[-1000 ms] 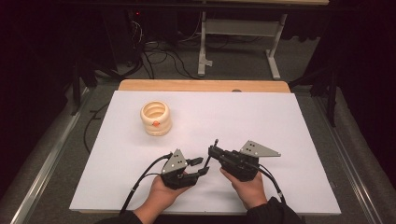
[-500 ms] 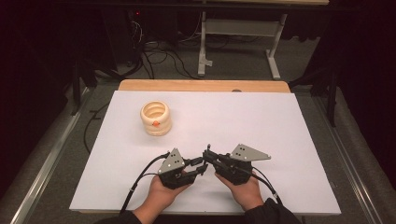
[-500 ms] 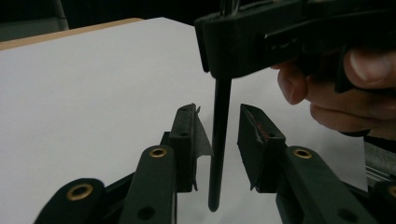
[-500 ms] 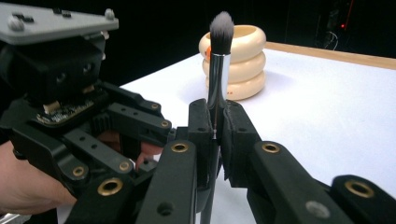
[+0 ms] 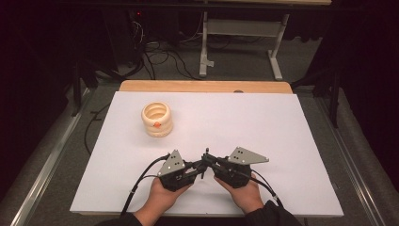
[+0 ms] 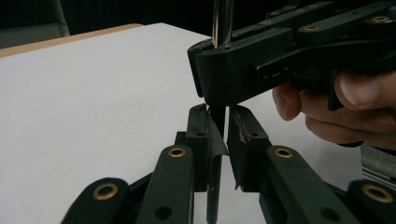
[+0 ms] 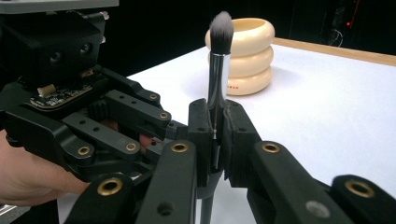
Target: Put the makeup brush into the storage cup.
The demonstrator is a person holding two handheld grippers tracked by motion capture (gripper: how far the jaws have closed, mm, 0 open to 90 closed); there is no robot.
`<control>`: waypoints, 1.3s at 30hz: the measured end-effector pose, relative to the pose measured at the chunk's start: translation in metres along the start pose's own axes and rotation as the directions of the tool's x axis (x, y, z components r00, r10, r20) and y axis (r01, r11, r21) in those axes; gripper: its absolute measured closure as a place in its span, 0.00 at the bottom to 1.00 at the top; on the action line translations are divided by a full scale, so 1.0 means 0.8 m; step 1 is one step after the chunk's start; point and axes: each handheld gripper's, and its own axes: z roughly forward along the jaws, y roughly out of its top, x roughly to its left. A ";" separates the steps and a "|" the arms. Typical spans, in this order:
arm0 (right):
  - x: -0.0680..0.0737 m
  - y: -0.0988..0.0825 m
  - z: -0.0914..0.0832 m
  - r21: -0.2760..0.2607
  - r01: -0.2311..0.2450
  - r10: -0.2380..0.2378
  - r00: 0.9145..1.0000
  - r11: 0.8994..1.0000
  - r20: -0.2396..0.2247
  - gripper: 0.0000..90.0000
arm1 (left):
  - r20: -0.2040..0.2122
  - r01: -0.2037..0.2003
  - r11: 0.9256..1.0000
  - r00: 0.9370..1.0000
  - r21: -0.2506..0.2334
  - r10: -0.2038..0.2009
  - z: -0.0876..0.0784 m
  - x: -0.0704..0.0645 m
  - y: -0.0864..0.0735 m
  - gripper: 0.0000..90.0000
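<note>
Near the front edge of the white tabletop (image 5: pixel 282 122), both grippers are meeting jaw to jaw around a makeup brush (image 7: pixel 218 60) standing upright. The right gripper (image 7: pixel 214 126) is clamping its silver ferrule, bristles up, seemingly to keep it steady. The left gripper (image 6: pixel 217 140) is gripping the dark handle lower down with narrow jaws, so this reads as a handover, though which way I cannot tell. The cream ringed holder (image 5: pixel 157 118) is sitting well apart at the far left, probably the brush's destination.
</note>
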 end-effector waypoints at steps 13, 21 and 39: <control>0.000 -0.001 0.001 0.001 0.004 -0.004 1.000 1.000 -0.001 0.95 | -0.008 -0.004 1.000 1.000 0.004 0.004 0.000 0.000 0.000 0.92; -0.001 -0.001 -0.001 -0.003 -0.012 0.013 1.000 1.000 0.003 0.90 | -0.017 0.003 1.000 1.000 0.002 -0.003 -0.002 0.002 0.001 0.92; -0.010 0.004 -0.013 -0.031 -0.026 0.027 0.999 0.999 0.022 0.79 | -0.057 0.008 1.000 0.998 -0.010 -0.009 -0.012 0.015 0.004 0.92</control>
